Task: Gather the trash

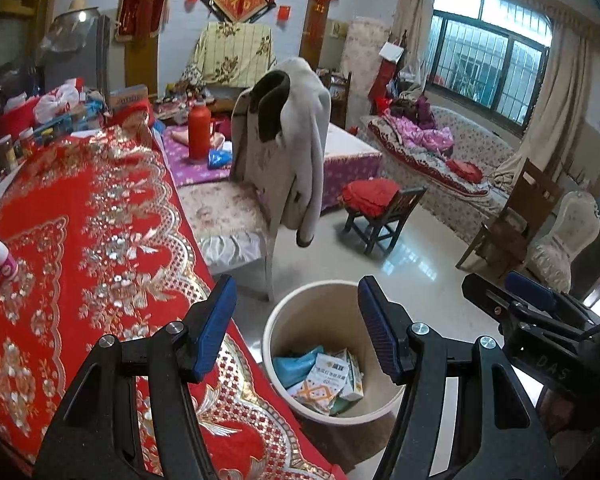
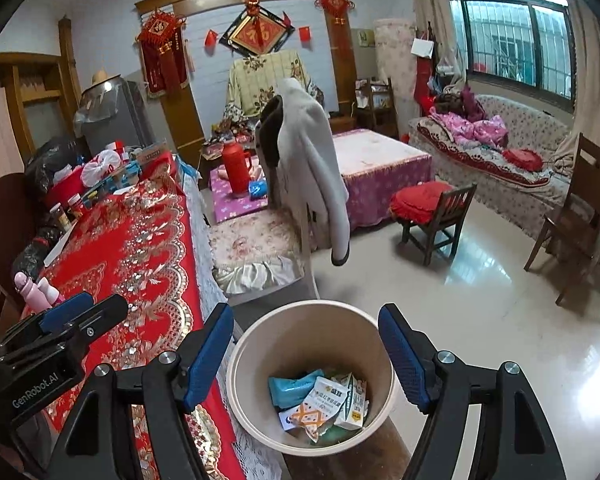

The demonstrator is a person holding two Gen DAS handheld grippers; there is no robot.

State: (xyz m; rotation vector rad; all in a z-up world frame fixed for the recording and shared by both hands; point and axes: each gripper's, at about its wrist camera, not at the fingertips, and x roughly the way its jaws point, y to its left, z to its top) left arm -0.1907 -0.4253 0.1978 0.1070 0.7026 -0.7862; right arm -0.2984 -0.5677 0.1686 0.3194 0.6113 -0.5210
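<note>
Below both empty, open tongs, the beige bin holds cartons and a teal bag.

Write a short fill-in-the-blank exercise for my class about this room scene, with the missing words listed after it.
1. The round bin stands on the floor beside the table with the ____ cloth.
2. Both the left gripper and the right gripper hold ____.
3. A pale coat hangs over the back of a ____.
4. The small cartons lie ____ the bin.

Missing words: red; nothing; chair; inside
</note>
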